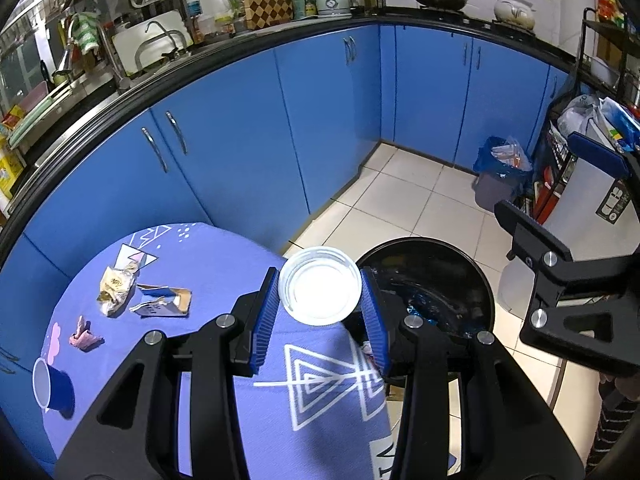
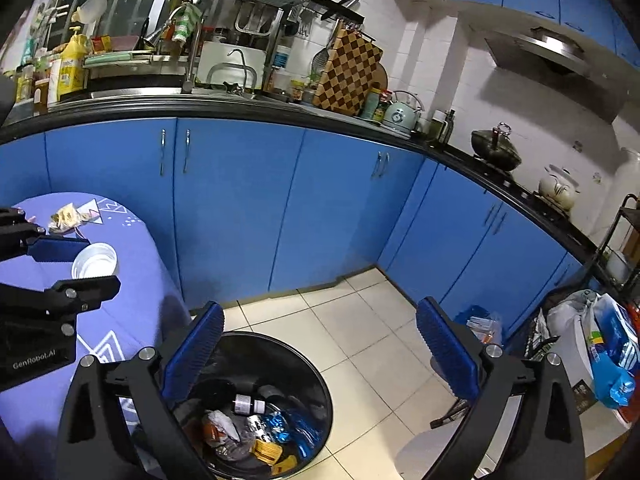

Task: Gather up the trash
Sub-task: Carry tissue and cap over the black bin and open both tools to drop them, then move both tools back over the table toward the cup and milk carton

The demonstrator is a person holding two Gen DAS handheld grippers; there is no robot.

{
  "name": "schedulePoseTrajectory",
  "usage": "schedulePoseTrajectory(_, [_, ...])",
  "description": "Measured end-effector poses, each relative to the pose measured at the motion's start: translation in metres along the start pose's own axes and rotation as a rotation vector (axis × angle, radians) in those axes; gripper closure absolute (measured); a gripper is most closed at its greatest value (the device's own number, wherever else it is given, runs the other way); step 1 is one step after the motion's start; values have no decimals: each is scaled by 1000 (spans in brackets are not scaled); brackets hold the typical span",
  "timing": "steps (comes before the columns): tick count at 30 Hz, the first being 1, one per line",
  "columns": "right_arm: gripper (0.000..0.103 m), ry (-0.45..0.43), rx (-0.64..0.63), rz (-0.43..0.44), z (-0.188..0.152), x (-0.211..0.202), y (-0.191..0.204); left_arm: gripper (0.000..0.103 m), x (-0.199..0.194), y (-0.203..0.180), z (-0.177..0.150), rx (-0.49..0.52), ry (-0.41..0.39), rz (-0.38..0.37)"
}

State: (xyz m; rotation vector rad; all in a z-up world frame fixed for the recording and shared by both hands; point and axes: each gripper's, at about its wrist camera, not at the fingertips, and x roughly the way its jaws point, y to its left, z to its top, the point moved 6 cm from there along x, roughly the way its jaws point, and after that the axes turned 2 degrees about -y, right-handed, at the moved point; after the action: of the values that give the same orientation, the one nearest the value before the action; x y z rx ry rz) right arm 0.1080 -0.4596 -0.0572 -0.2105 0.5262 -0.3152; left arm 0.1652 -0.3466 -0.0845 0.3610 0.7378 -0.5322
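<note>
Blue kitchen cabinets (image 1: 248, 128) curve behind a purple-clothed counter (image 1: 200, 264); from the left wrist, the left hand-held gripper (image 1: 320, 312) is clenched on a white plastic cup (image 1: 320, 292), held by its sides past the cloth's right edge, apparently bound for the black trash bin (image 1: 460, 264) just right, while crumpled wrappers (image 1: 116, 288), a torn carton (image 1: 164, 300), a pink scrap (image 1: 82, 338) and a blue mug (image 1: 52, 388) wait on the left. From the right wrist, the right hand-held gripper (image 2: 320, 354) hangs released and empty above the same bin, probably done dropping, and could crowd the cup's path.
</note>
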Motion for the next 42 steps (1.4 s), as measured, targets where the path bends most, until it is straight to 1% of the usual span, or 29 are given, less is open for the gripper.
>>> schedulePoseTrajectory(8, [8,20,27,-37,-13,0,-24,61,12,-27,10,39,8,-31])
schedulePoseTrajectory(13, [8,30,72,-59,-21,1,-45,61,19,-43,17,64,10,-44])
schedulePoseTrajectory(16, [8,36,109,-60,-26,3,-57,60,24,-51,23,74,7,-43])
schedulePoseTrajectory(18, [8,42,128,-59,-30,5,-63,47,27,-54,26,78,5,-39])
schedulePoseTrajectory(19, [8,45,134,-57,-32,6,-65,32,29,-54,27,77,0,-32])
schedulePoseTrajectory(20, [8,48,139,-55,-33,8,-66,15,30,-54,28,72,-1,-36])
schedulePoseTrajectory(21, [8,51,147,-49,-36,9,-67,11,31,-54,28,65,-2,-37])
schedulePoseTrajectory(22, [8,53,155,-43,-38,9,-69,4,32,-52,30,52,-6,-25])
schedulePoseTrajectory(23, [8,56,159,-39,-38,11,-69,4,34,-49,30,41,-4,-23])
schedulePoseTrajectory(27, [8,66,165,-41,-41,14,-66,4,46,-36,26,1,46,-14])
schedulePoseTrajectory(30, [8,67,166,-30,-40,15,-64,4,48,-25,22,-23,56,-4])
schedulePoseTrajectory(37, [8,56,143,2,-29,8,-46,4,35,-3,16,-32,32,34])
schedulePoseTrajectory(42, [8,39,109,42,-15,1,-19,4,17,30,8,-58,4,75])
